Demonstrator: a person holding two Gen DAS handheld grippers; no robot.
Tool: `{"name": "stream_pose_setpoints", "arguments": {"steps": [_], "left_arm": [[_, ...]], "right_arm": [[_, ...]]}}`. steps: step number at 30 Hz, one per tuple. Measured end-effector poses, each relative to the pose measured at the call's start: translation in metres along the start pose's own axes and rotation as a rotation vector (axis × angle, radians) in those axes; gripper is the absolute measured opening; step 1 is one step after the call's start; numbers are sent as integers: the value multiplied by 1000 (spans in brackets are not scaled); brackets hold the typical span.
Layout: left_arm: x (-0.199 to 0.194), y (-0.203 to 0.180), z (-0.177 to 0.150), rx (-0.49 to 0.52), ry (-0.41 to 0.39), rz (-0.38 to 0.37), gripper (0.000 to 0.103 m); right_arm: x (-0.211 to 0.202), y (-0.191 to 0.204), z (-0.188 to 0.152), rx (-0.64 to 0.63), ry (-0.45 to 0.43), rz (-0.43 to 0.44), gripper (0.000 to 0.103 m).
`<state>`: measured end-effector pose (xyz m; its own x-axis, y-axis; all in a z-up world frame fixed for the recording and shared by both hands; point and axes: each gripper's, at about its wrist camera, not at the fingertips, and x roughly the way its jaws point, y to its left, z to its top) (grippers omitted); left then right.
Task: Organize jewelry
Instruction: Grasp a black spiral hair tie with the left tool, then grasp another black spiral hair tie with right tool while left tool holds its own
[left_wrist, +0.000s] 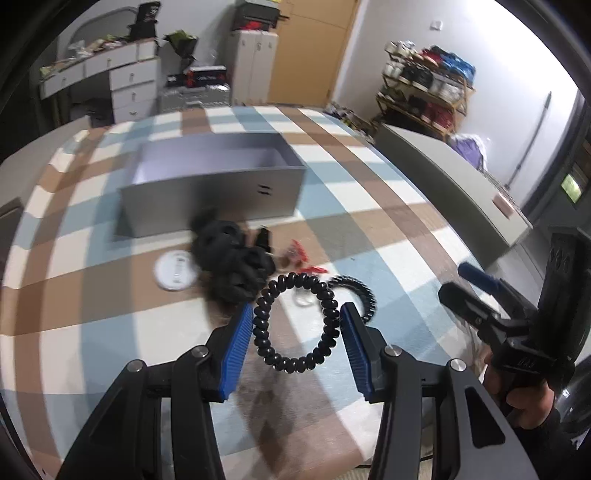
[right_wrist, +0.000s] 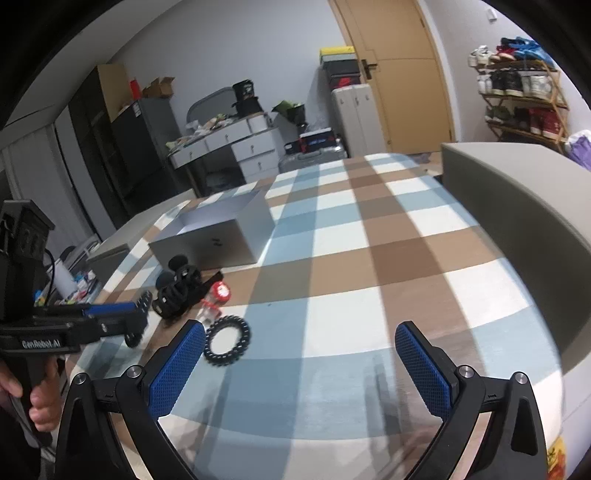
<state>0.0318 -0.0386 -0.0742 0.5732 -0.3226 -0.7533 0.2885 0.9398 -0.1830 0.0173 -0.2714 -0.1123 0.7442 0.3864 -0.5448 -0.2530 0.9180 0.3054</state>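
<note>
Checked cloth in blue, brown and white covers the worktop (left_wrist: 369, 229), and behind it stand a white chest of drawers (right_wrist: 255, 147), a wooden door (right_wrist: 399, 74) and a shoe rack (right_wrist: 524, 99). On the far left part of the cloth lies an open grey box (left_wrist: 210, 192), its inside pale. Just near of the box there is a heap of black hair accessories (left_wrist: 232, 258), and beside it on the left a round white lid (left_wrist: 175, 269); small red pieces (left_wrist: 299, 254) lie on its right.

In the left wrist view the left hand-held gripper (left_wrist: 297, 325) has its 2 blue pads moderately apart, with a black spiral hair tie (left_wrist: 295, 321) between them; the pads (left_wrist: 236, 350) seem to touch the ring on both sides, but I cannot tell if they press it firmly. A second black spiral tie (right_wrist: 227, 339) lies flat on the cloth, just to the right of it.

The right hand-held gripper (right_wrist: 301, 354) is spread wide and holds nothing, above the near right part of the cloth.
</note>
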Motion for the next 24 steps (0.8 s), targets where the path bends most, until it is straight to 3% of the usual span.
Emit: {"name": "stream_pose_setpoints", "arguments": {"steps": [12, 20, 24], "left_arm": [[-25, 33, -8, -59, -82, 62, 43], [-39, 60, -18, -131, -113, 68, 43], [-44, 67, -24, -154, -126, 69, 43]], "right_arm": [[45, 33, 2, -22, 117, 41, 102], [65, 60, -2, -103, 195, 9, 95], [69, 68, -3, -152, 211, -28, 84]]}}
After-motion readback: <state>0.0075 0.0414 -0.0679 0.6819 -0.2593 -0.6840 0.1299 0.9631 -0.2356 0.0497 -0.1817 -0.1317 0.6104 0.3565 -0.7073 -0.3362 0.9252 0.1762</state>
